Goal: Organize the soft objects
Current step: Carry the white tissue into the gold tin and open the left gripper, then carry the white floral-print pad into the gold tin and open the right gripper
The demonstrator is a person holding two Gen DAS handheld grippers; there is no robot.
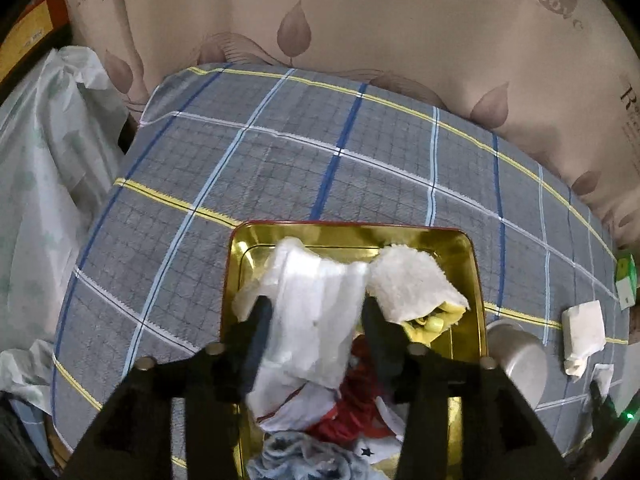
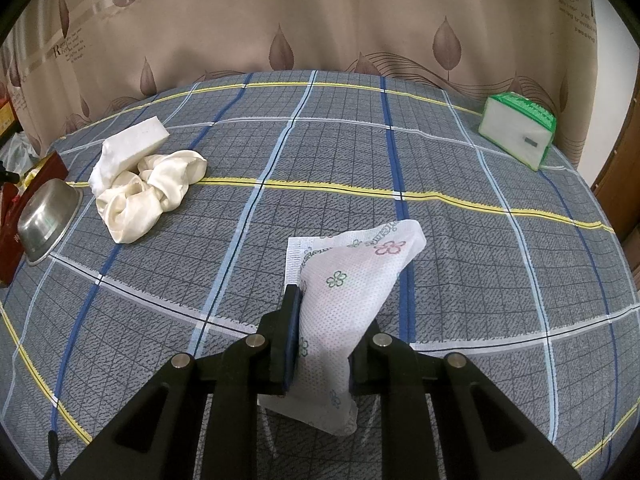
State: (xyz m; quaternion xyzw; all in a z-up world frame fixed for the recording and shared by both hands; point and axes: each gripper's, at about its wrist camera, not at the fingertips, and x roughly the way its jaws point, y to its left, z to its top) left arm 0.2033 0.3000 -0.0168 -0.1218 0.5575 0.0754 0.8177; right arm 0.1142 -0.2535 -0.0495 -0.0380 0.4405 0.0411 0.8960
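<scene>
In the left wrist view a gold tin tray [image 1: 236, 264] with a red rim sits on the plaid cloth. It holds a fluffy white towel [image 1: 412, 284], a yellow piece [image 1: 436, 320], a red cloth [image 1: 360, 400] and a blue-grey starred cloth [image 1: 296, 456]. My left gripper [image 1: 316, 312] hangs open over the tray, and a thin white cloth [image 1: 316, 300] lies loose and blurred between its fingers. In the right wrist view my right gripper [image 2: 332, 312] is shut on a white flower-printed cloth [image 2: 360, 276], lifted just above the table. Its right finger is hidden behind the cloth.
A cream satin cloth [image 2: 152, 188] and a white foam block [image 2: 136, 140] lie at the left. A steel bowl [image 2: 48, 216] leans on the red tin [image 2: 10, 240]. A green tissue pack [image 2: 516, 132] stands far right. A leaf-print curtain [image 2: 320, 20] backs the table.
</scene>
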